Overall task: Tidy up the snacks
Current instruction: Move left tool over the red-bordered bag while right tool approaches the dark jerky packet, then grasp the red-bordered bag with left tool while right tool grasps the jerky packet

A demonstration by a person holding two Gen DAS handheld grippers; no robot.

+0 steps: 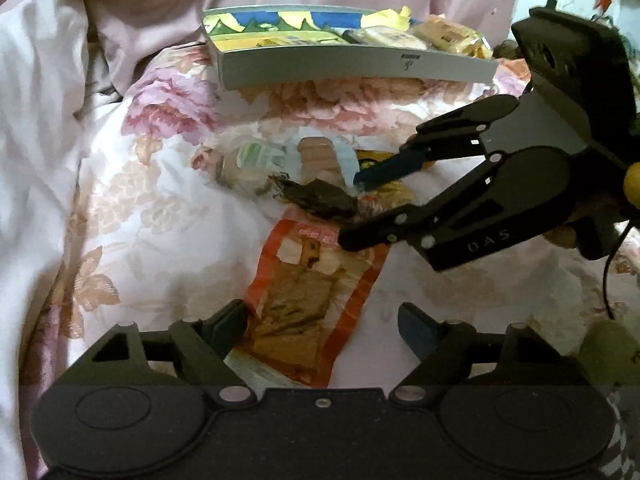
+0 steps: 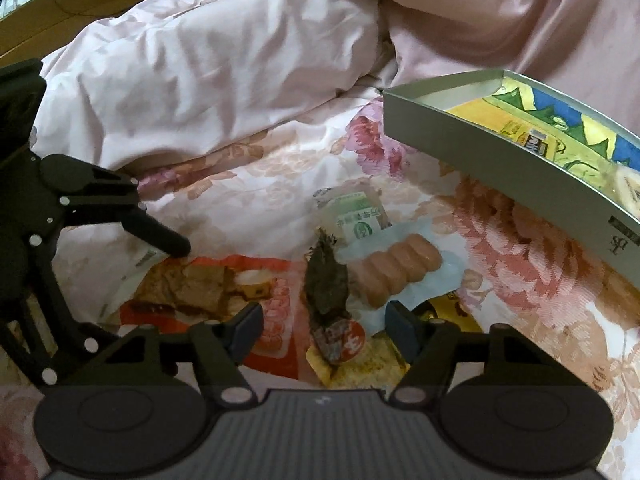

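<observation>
Evidently both tongs are part-open, holding nothing — left tongs straddle the red packet, right tongs the dark packet. We judge both light, crinkly, slippery — grip mid-body.

Two matte-black linkage tools with silver rivets, blue-grey pads, embossed lettering.

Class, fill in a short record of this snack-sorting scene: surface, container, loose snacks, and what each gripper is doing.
surface: floral bedspread
container: grey box, open, some wrapped snacks inside
loose snacks: orange packet, dark packet, sausage pack, green-labelled packet
left gripper: open, straddling the orange packet, pads not pressing
right gripper: open, around the dark packet's near end, pads not touching it
</observation>
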